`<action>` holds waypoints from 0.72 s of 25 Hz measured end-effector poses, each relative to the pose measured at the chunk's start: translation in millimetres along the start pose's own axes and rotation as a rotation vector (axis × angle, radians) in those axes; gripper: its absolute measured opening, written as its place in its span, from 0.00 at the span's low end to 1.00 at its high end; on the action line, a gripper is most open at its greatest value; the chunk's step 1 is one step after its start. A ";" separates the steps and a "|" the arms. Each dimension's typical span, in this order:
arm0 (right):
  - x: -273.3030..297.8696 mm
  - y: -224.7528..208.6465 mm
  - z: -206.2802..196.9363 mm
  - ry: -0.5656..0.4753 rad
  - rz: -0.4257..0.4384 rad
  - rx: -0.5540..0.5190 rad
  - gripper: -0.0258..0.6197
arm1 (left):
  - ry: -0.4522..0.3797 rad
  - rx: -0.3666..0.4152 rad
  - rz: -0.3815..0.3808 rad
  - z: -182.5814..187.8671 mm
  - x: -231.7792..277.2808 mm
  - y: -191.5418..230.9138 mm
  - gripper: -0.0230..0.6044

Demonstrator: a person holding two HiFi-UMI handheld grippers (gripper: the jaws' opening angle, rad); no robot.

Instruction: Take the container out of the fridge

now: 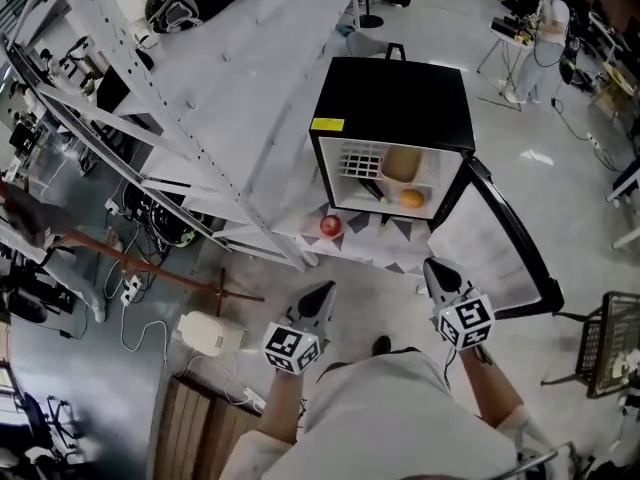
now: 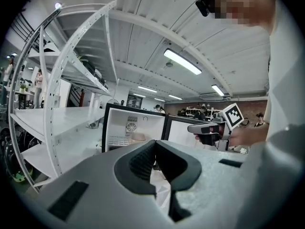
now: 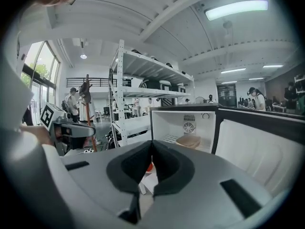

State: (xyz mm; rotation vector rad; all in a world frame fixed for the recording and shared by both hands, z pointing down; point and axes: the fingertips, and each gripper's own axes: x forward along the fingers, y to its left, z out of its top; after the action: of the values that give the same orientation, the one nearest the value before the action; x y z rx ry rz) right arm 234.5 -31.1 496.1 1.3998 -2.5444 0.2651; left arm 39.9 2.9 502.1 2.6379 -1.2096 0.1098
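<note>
A black mini fridge [image 1: 392, 103] stands on the floor with its door [image 1: 500, 243] swung open to the right. On its wire shelf lies a tan lidded container [image 1: 400, 163]; below it are an orange [image 1: 412, 199] and a dark green thing. My left gripper [image 1: 325, 292] and right gripper [image 1: 433, 266] hover side by side short of the fridge, both shut and empty. The container [image 2: 139, 137] shows small in the left gripper view, past the shut left gripper [image 2: 155, 144]. In the right gripper view the container [image 3: 188, 141] lies beyond the shut right gripper [image 3: 152, 144].
A red apple [image 1: 330, 225] lies on the patterned mat in front of the fridge. A white shelving rack [image 1: 200, 118] runs along the left. A wire basket [image 1: 610, 343] stands at the right, with a white appliance [image 1: 208, 333] and wooden pallet [image 1: 200, 418] at lower left.
</note>
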 end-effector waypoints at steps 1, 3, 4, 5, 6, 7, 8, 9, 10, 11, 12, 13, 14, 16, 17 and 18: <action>2.1 -6.1 -1.9 0.004 0.002 0.001 0.05 | 0.000 -0.001 0.000 0.3 7.2 -0.4 0.04; 5.6 -17.1 -4.7 0.013 0.004 0.001 0.05 | 0.001 -0.006 -0.002 1.1 20.6 -1.2 0.04; 7.4 -22.0 -4.9 0.015 0.003 0.000 0.05 | 0.003 -0.007 -0.004 1.9 26.8 -1.2 0.04; 9.0 -26.4 -4.6 0.018 0.002 -0.001 0.05 | 0.006 -0.009 -0.008 2.7 32.6 -1.2 0.04; 10.5 -30.4 -4.1 0.019 -0.001 -0.002 0.05 | 0.009 -0.010 -0.012 3.3 37.7 -1.0 0.04; 11.9 -34.0 -3.8 0.021 -0.005 -0.004 0.05 | 0.012 -0.011 -0.017 3.8 42.4 -0.6 0.04; 13.5 -37.6 -3.6 0.023 -0.009 -0.006 0.05 | 0.015 -0.010 -0.023 4.6 47.0 0.0 0.04; 15.3 -41.2 -3.4 0.024 -0.013 -0.008 0.05 | 0.016 -0.008 -0.028 5.5 51.7 0.7 0.04; 17.4 -44.7 -3.2 0.025 -0.017 -0.008 0.05 | 0.017 -0.007 -0.033 6.5 56.2 1.8 0.04; 19.5 -47.5 -3.2 0.026 -0.020 -0.006 0.05 | 0.018 -0.006 -0.038 7.3 60.4 3.0 0.04; 21.6 -49.6 -3.5 0.028 -0.023 -0.004 0.05 | 0.020 -0.006 -0.043 7.8 64.2 4.5 0.04; 23.8 -51.1 -4.0 0.029 -0.027 -0.002 0.05 | 0.021 -0.006 -0.050 8.2 67.6 6.3 0.04; 26.1 -52.3 -4.4 0.032 -0.032 -0.003 0.05 | 0.023 -0.006 -0.057 8.6 71.1 8.4 0.04; 32.1 -54.6 -4.1 0.037 -0.048 -0.008 0.05 | 0.025 -0.008 -0.076 9.6 78.3 13.7 0.04; 36.0 -55.6 -3.5 0.040 -0.057 -0.011 0.05 | 0.027 -0.009 -0.086 9.9 82.0 17.0 0.04; 40.3 -56.5 -3.0 0.042 -0.066 -0.014 0.05 | 0.029 -0.009 -0.097 10.4 85.4 20.7 0.04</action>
State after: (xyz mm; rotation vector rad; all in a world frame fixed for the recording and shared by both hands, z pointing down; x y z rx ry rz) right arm 261.7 -92.7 513.0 1.4543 -2.4567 0.2626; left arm 79.9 -75.7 509.9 2.6722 -1.0682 0.1253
